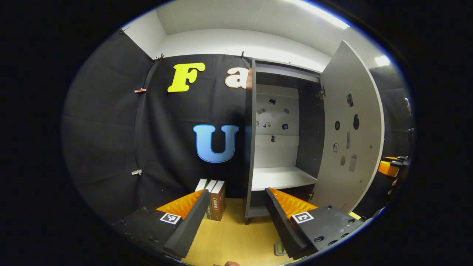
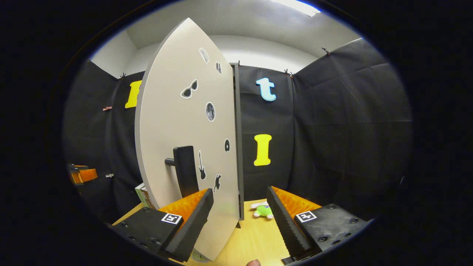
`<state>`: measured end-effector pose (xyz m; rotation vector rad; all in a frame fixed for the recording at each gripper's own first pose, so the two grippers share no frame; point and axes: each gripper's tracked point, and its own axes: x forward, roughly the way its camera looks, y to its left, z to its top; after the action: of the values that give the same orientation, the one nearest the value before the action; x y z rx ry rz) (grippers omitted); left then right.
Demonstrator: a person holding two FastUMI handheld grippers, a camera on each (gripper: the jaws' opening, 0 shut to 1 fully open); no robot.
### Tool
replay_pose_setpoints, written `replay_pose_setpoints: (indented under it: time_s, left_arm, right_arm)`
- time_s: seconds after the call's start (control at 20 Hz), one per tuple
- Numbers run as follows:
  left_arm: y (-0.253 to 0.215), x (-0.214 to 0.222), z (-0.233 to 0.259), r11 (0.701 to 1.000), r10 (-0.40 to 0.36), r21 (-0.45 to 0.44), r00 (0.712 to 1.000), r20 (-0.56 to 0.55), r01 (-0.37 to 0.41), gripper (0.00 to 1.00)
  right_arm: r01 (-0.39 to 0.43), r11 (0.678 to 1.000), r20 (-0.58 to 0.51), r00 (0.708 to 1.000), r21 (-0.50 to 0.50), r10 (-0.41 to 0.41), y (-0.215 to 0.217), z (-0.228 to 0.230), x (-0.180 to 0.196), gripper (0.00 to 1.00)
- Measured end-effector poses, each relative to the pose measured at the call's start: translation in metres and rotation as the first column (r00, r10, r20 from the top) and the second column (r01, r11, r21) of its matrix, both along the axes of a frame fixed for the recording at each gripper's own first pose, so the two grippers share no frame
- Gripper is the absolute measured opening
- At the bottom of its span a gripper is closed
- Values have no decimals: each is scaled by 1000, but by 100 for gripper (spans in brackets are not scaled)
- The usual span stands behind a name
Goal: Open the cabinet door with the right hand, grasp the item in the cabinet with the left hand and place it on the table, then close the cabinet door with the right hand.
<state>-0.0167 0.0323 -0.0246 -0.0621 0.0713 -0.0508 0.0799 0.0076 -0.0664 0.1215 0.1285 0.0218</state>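
The green plush toy (image 2: 263, 211) lies on the table (image 2: 255, 240) just past the cabinet door's (image 2: 173, 122) hinge side, and the shelf (image 1: 281, 177) behind the door looks bare, so closing is likely the step. The right gripper (image 2: 239, 193) is spread wide astride the door's lower edge, with the handle (image 2: 184, 170) just beside it: push flat on the door, slowly. The left gripper (image 1: 237, 191), wide and empty, should stay clear of the door.

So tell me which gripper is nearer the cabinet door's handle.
Right. The right gripper sits open just in front of the handle on the open door. The left gripper, also open, faces the cabinet interior, farther away.
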Motion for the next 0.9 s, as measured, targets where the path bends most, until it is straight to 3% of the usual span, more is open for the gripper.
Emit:
replay_pose_setpoints:
  time_s: [0.6, 0.9]
  left_arm:
    - [13, 3, -8, 1000, 5, -4, 1000, -12, -5, 93]
    - [16, 3, -10, 1000, 6, -7, 1000, -10, -6, 94]
  right_arm:
    - [-185, 982, -28, 982, 40, 186, 94, -6, 10, 97]
    - [-208, 977, -12, 978, 35, 209, 97, -3, 8, 96]
